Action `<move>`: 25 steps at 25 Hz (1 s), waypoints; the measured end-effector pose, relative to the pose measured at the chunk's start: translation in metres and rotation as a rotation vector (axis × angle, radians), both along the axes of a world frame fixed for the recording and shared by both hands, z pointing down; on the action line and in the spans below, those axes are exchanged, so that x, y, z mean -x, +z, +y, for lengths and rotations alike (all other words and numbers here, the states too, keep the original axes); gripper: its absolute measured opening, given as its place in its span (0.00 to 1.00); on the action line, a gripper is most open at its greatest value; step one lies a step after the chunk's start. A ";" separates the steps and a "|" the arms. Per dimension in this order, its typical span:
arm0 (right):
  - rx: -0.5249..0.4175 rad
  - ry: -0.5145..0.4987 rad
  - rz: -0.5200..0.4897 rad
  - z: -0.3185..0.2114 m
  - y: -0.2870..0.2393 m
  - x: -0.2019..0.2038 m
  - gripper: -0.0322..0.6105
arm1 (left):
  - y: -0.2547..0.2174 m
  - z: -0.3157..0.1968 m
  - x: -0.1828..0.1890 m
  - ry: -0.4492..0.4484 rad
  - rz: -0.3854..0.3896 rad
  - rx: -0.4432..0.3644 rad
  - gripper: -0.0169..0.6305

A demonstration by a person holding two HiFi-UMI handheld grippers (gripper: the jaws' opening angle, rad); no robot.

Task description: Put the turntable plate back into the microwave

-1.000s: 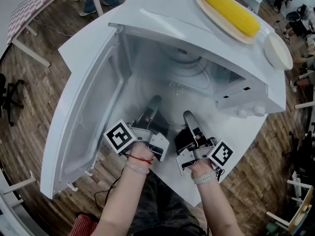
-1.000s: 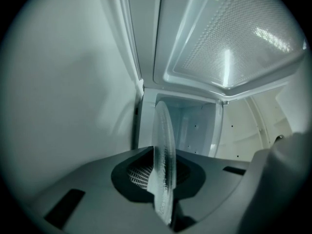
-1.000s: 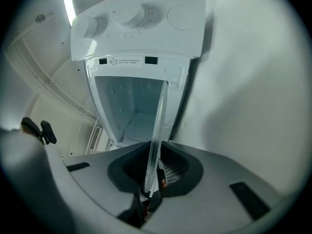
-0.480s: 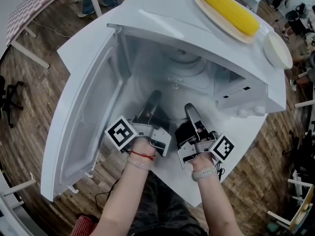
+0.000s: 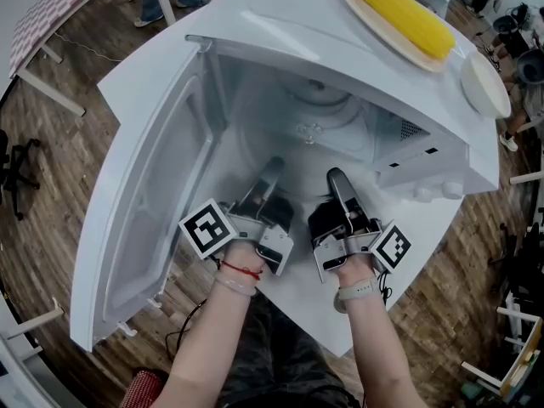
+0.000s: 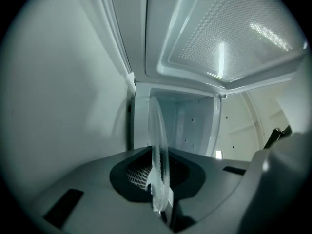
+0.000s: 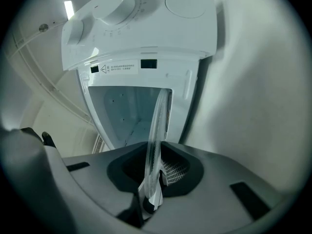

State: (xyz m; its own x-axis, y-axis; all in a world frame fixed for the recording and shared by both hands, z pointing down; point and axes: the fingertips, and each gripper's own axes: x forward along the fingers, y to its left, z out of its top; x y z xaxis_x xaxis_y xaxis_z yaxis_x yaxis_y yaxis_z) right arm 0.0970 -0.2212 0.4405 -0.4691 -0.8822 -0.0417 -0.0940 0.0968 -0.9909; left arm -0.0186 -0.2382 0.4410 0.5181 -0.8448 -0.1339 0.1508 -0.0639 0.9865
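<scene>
Turntable plate (image 6: 158, 150): glass rim pinched by left gripper (image 5: 269, 175) and right gripper (image 5: 337, 181). Advice: keep level, lower centred onto microwave (image 5: 272, 32) floor.

Both forearms are stretched forward, side by side. The left gripper (image 5: 272, 170) and right gripper (image 5: 337, 178) are pointed ahead, near each other, and each one's jaws are clamped on the plate (image 6: 158, 140) rim.

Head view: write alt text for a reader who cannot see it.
From above, the left hand-held gripper and right hand-held gripper clamp the clear turntable plate inside the open microwave. A corn cob lies on a dish on top.
</scene>
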 end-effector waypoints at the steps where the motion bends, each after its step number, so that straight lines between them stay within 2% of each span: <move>1: 0.002 0.001 0.001 -0.001 0.000 0.000 0.15 | 0.000 0.002 0.000 0.005 0.002 0.000 0.08; 9: 0.026 0.029 0.012 -0.005 0.001 -0.007 0.14 | -0.002 0.015 -0.009 0.046 0.018 0.021 0.08; 18: 0.005 0.039 0.056 -0.002 -0.004 -0.013 0.14 | 0.001 0.012 -0.013 -0.017 0.085 0.067 0.08; 25: 0.005 0.033 0.075 0.010 -0.005 -0.017 0.15 | 0.003 0.005 -0.013 -0.034 0.093 0.068 0.08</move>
State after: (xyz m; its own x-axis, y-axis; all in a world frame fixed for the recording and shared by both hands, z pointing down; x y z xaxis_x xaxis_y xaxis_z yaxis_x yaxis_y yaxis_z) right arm 0.1139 -0.2112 0.4352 -0.4414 -0.8973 -0.0026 -0.1711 0.0871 -0.9814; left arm -0.0053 -0.2333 0.4440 0.4767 -0.8706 -0.1215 0.2405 -0.0038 0.9706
